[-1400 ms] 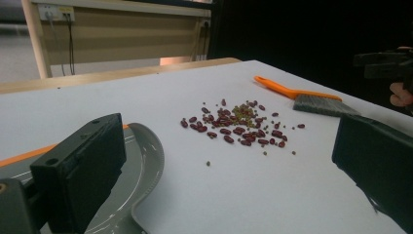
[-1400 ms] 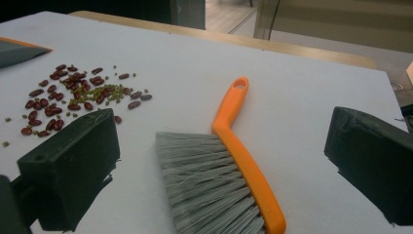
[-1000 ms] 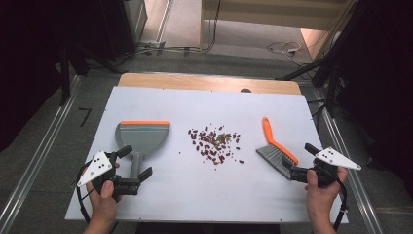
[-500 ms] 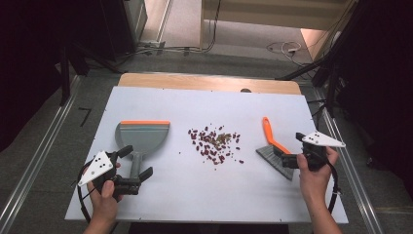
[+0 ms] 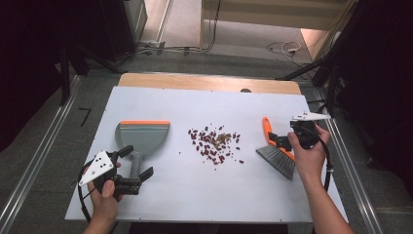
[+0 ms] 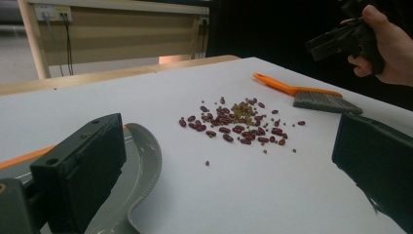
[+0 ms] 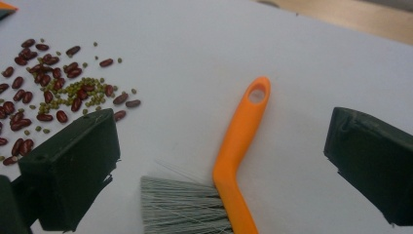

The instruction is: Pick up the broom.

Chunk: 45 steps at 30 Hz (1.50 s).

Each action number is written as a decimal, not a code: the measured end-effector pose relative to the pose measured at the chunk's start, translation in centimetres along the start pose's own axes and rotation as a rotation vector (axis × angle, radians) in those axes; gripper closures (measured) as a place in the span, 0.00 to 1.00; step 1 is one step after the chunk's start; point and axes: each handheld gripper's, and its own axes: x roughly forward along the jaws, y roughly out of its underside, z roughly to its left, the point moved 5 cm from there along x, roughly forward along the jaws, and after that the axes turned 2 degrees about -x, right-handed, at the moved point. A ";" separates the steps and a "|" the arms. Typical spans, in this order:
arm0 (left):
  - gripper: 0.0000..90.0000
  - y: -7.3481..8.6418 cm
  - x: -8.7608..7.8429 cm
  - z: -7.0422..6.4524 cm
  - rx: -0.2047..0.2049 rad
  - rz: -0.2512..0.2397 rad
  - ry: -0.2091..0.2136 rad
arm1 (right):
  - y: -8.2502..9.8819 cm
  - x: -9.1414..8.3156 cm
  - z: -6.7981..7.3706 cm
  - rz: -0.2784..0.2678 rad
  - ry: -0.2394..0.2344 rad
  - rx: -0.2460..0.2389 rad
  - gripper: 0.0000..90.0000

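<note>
Right gripper (image 7: 221,165): jaws wide, straddling the orange brush (image 7: 237,146) handle, apparently positioned to grasp it. Left gripper (image 5: 127,168): jaws wide beside the grey dustpan (image 5: 142,135) handle. Dustpan holds nothing; the spilled beans (image 5: 215,144) lie mid-tabletop (image 5: 204,190), between pan and brush

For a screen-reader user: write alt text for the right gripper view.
An orange-handled brush lies on a white table between the open black jaws of the right gripper, grey bristles nearest the camera. Red and green beans lie scattered at upper left.
</note>
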 end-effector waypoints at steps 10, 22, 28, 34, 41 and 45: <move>0.00 0.0 0.0 0.1 -0.001 -0.001 0.001 | -0.3 2.7 -0.8 0.146 -0.005 0.034 0.05; 0.00 0.0 0.0 0.2 -0.005 -0.001 0.001 | 0.4 5.3 -1.0 0.337 0.104 0.060 0.49; 0.00 0.0 0.0 0.2 -0.004 -0.002 0.002 | 1.1 6.1 -0.9 0.415 0.118 0.076 0.58; 0.00 0.0 -0.1 0.2 -0.001 -0.006 -0.001 | 1.5 6.7 -0.3 0.454 0.155 0.121 0.63; 0.00 0.0 0.2 -0.1 0.008 0.003 0.008 | 1.5 6.9 -0.1 0.475 0.170 0.155 0.66; 0.00 0.0 0.4 -0.6 0.021 0.009 0.015 | 1.4 6.9 0.2 0.476 0.166 0.179 0.77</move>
